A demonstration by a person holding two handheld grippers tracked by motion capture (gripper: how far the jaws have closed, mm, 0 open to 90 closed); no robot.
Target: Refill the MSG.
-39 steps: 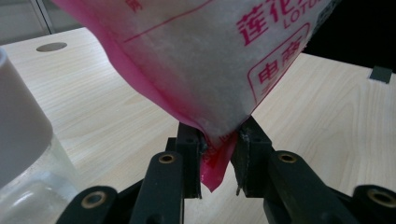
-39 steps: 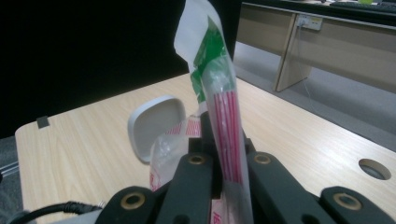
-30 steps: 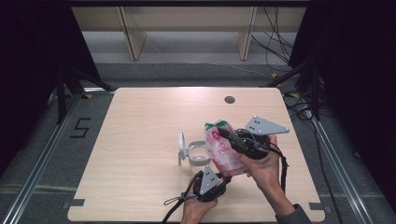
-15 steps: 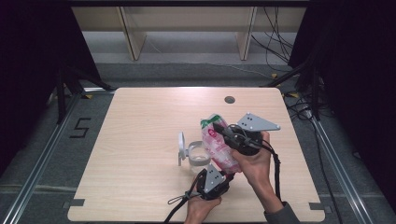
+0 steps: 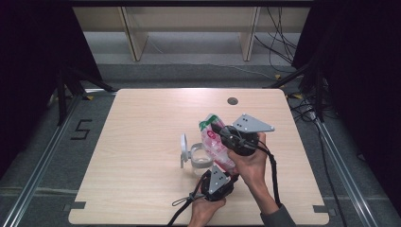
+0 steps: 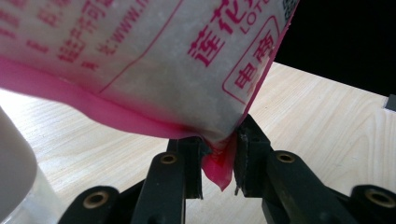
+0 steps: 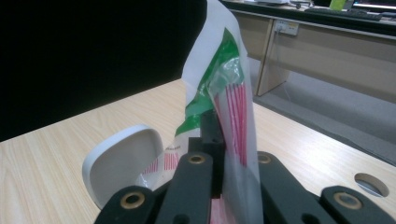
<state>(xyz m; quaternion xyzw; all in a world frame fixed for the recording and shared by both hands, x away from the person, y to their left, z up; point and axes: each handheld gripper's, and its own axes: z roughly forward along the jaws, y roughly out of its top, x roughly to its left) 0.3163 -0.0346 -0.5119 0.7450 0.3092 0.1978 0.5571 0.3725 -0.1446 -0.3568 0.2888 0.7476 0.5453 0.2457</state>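
Shifted since the earlier frame: right gripper [image 5: 221, 134] and the top of the pouch, carried a little leftward over the table [image 5: 142, 142]; left gripper [image 5: 218, 176] in the same place.

Item: pink-and-white printed plastic pouch [image 5: 215, 144], green band at its upper end, red Chinese lettering on its face [image 6: 140, 56]. Held clear of the tabletop, slanting from the left gripper up to the right, directly beside and partly over the container.

Left gripper [image 6: 218, 163]: jaws narrow, pinching the pink bottom corner of the pouch.

Right gripper [image 7: 219, 154]: jaws closed flat on the pouch's upper part, just below the green band [image 7: 210, 93].

Container: clear jar or cup [image 5: 201, 158] on the table, its white hinged lid [image 5: 183, 150] standing open at the left; lid also in the right gripper view [image 7: 123, 163].

Progress, as judged: pouch gripped at both ends and brought to the open container; positioning done. Contents not seen leaving the pouch, and whether its top is cut open cannot be told. Tipping, emptying and closing the lid appear to remain.
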